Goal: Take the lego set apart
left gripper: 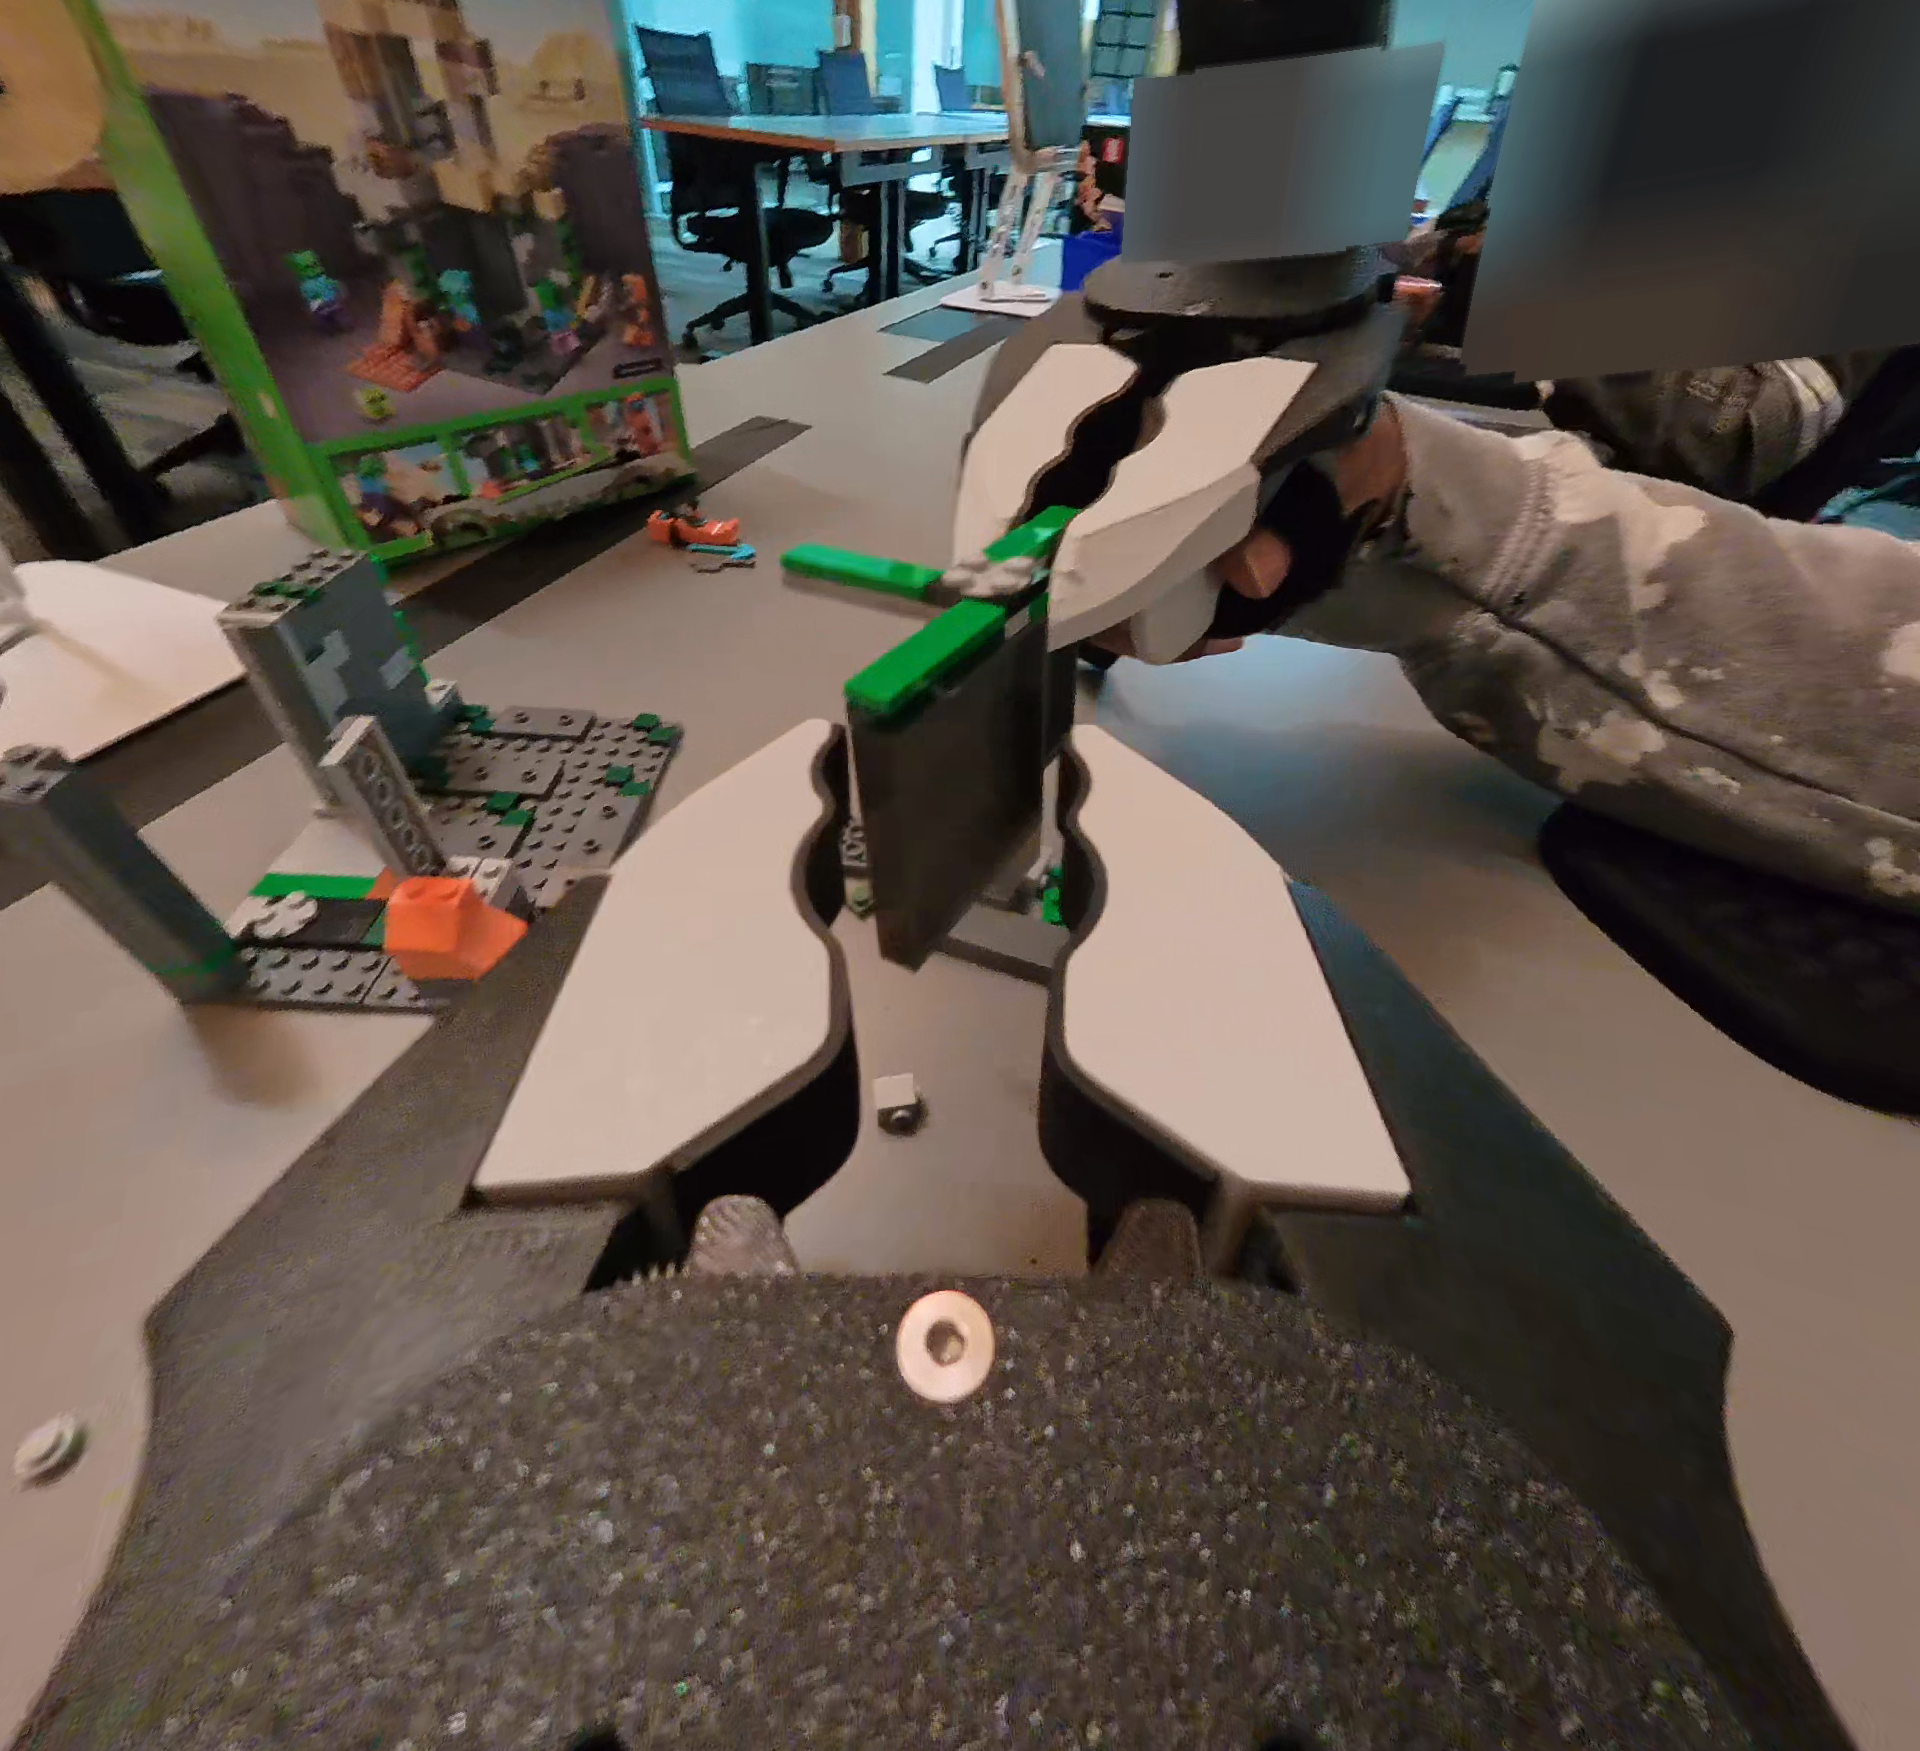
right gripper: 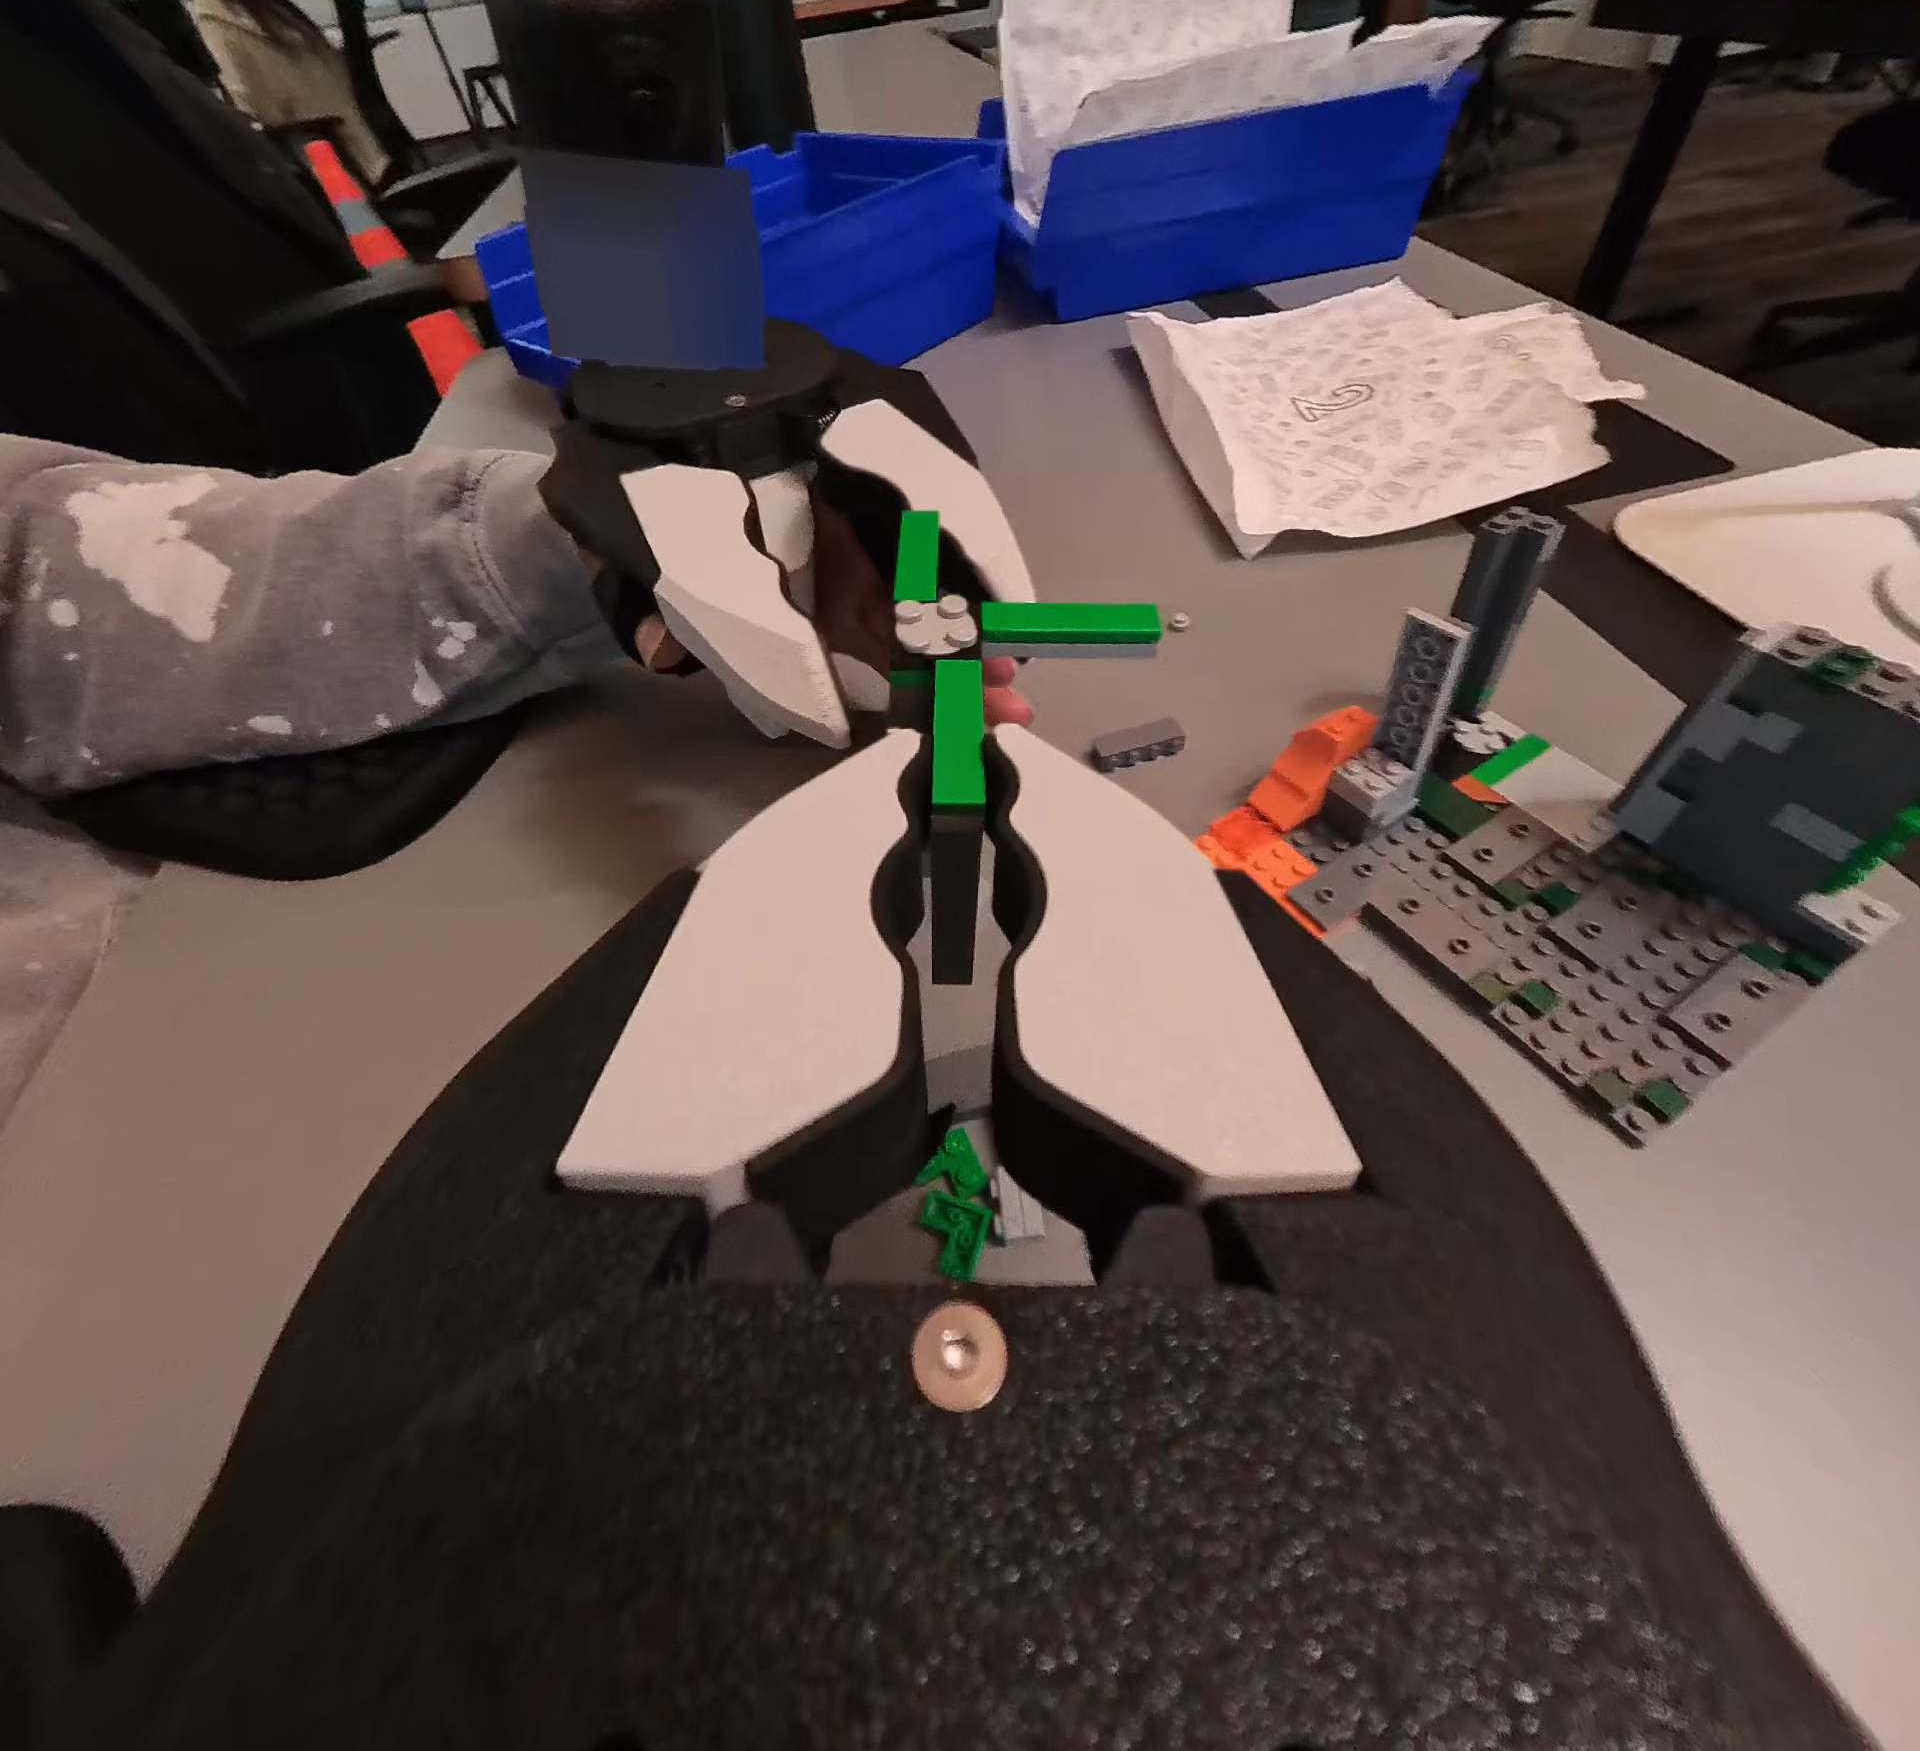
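Left gripper [left gripper: 951,792]: level over the table [left gripper: 1299,766], fingers pinching the dark column [left gripper: 956,818].
Right gripper [right gripper: 951,766]: facing it, clamped on that column's green-topped end.
Green arms [right gripper: 1070,626]: three, crossing at a grey round plate [right gripper: 935,626].
Baseplate build [right gripper: 1579,932]: beside the column, on the table.

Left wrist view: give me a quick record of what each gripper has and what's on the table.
left gripper: closed on the dark column
right gripper: closed on a green arm of the cross topping that column
cross hub: light grey round plate
table: studded grey baseplate, orange pieces, set box
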Demonstrator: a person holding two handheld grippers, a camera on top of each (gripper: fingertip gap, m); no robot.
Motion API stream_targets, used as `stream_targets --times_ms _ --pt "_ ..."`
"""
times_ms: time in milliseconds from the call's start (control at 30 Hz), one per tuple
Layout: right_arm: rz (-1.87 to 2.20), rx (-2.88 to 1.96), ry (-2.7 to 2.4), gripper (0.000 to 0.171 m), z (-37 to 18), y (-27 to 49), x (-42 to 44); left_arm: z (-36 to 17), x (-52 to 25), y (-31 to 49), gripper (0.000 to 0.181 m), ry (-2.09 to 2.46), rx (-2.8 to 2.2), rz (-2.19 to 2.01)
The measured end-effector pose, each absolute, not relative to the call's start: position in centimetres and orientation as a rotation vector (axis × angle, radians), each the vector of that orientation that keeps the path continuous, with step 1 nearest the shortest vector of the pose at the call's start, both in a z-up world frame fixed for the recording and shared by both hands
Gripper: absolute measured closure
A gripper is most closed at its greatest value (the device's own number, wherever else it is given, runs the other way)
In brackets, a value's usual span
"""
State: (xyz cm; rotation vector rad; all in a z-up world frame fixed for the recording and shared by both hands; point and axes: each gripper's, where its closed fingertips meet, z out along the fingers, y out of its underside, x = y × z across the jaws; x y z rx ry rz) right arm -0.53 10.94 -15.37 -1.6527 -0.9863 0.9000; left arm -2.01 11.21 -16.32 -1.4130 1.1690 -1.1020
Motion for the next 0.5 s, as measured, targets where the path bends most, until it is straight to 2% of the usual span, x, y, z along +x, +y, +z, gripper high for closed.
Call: stream_targets --times_ms 67,167,333,500 --pt "0.923 -1.648 -1.017 0.163 -15.5 10.5 -1.0 -16.4 -1.9 10.9 0.160 1.192 -1.394 -1.067" --pt "0.924 -1.659 -0.989 0.161 -15.6 10.8 -0.9 -16.3 -2.1 10.7 0.171 1.212 -1.411 -1.084" --pt "0.948 -1.645 -0.844 0.154 -14.5 12.2 -0.3 -14.9 -1.9 11.0 0.178 1.095 -1.422 -1.192" --pt "0.941 -1.632 -0.808 0.134 -13.9 12.5 -0.1 -12.6 -3.6 13.6 0.178 0.805 -1.423 -1.314"
